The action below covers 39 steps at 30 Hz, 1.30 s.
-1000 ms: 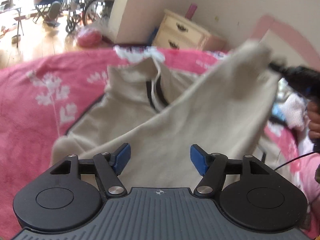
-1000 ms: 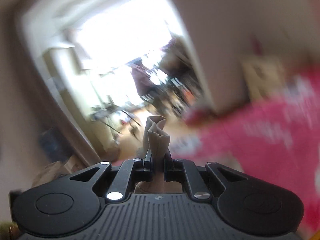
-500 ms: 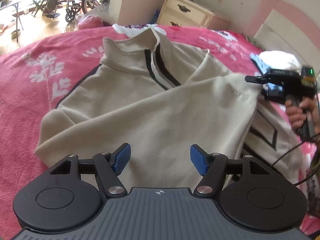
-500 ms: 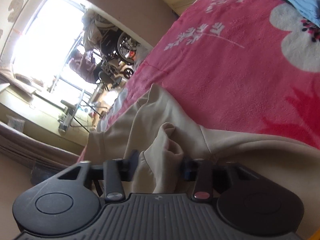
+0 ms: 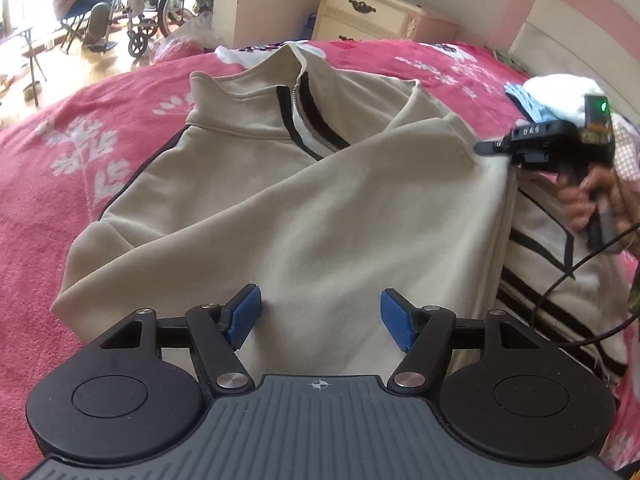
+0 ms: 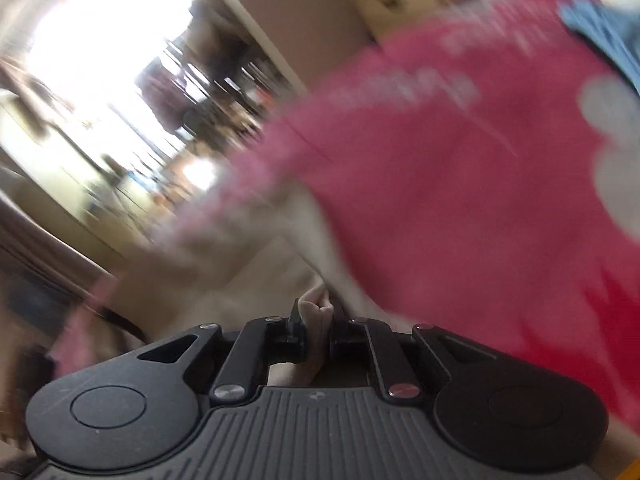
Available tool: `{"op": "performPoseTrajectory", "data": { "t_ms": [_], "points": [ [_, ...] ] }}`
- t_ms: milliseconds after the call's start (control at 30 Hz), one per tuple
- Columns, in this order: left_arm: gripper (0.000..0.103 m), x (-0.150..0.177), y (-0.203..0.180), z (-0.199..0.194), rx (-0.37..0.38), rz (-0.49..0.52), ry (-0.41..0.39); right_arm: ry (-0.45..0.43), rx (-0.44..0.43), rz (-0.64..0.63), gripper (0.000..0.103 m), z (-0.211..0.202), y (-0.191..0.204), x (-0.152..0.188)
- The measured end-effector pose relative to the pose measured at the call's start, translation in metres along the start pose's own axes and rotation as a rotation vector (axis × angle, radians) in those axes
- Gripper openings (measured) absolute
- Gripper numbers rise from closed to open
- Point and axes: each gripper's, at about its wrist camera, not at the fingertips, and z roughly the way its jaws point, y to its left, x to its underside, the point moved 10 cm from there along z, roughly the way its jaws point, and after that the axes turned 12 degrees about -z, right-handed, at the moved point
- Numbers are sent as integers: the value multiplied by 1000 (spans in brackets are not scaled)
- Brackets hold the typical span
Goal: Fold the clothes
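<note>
While the left tongs (image 5: pixel 320 318) hang just above the near part of the beige fleece zip-neck pullover (image 5: pixel 248 184), their two blue ribbed pads (image 5: pixel 244 316) stand well apart and nothing is between them. The pullover lies flat on the bed with the pink blanket with white flower prints (image 5: pixel 60 152). One part of it is folded across the body, so a broad beige panel covers the front, and its straight edge runs along the right side. Beside this edge, at the right, a white garment with dark stripes (image 5: pixel 560 264) lies on the blanket.

Further away, the right tongs (image 5: pixel 494 147) are at the upper right corner of the folded panel, and a person's hand (image 5: pixel 588 196) holds their handle. In the right wrist view, which is blurred, the right tongs (image 6: pixel 316 336) are closed on a bunch of the beige cloth, which stands up between the black fingers.

Behind that, the standing collar with the half-open zipper and dark trim (image 5: pixel 304 116) points to the far side of the bed. Past the bed there is a cream wooden nightstand with dark handles (image 5: pixel 372 12), and at the far left a wheelchair (image 5: pixel 168 4) stands on the wooden floor.
</note>
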Motion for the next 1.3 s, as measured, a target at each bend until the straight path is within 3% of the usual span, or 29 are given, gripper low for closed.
{"op": "performPoseTrajectory", "data": {
  "t_ms": [233, 333, 367, 400, 467, 567, 633, 700, 800, 833, 867, 900, 933, 1000, 1133, 1300],
  "points": [
    [66, 3, 1, 1, -7, 5, 2, -192, -85, -104, 10, -21, 31, -37],
    [68, 5, -1, 2, -12, 17, -8, -127, 18, -165, 11, -1, 19, -31],
    [68, 6, -1, 2, -14, 21, -10, -70, 114, -205, 15, 10, 9, -22],
    [69, 7, -1, 1, -16, 25, -12, -78, 139, -188, 33, 9, 1, -18],
    [69, 9, -1, 1, -19, 32, -16, -101, 164, -99, 45, 2, -12, -12],
    [70, 11, 0, -1, -19, 31, -17, -189, 171, 118, 46, -27, -30, -17],
    [70, 10, 0, -2, -16, 24, -17, -230, 114, 154, 45, -40, -23, -24],
    [70, 10, 1, -2, -11, 15, -18, -206, 11, 77, 43, -45, 10, -26],
    [70, 6, 4, -2, 2, -10, -17, -30, -198, -185, 41, -28, 81, 3],
    [70, 4, 6, -4, 6, -21, -18, 27, -224, -274, 41, -18, 98, 19],
    [70, 0, 9, -7, 6, -36, -21, 70, -183, -353, 41, -5, 104, 34],
    [70, -5, 13, -13, 4, -56, -32, 121, -99, -408, 34, 8, 102, 49],
    [70, -11, 19, -20, 3, -78, -49, 115, -63, -415, 29, 12, 98, 52],
    [70, -23, 35, -38, -7, -124, -82, 112, -17, -394, 28, 11, 93, 53],
    [70, -29, 71, -72, -38, -194, -107, 98, -52, -443, 30, -24, 117, 50],
    [70, -11, 106, -72, -114, -266, -47, 231, -293, -718, 30, -59, 200, 94]
  ]
}}
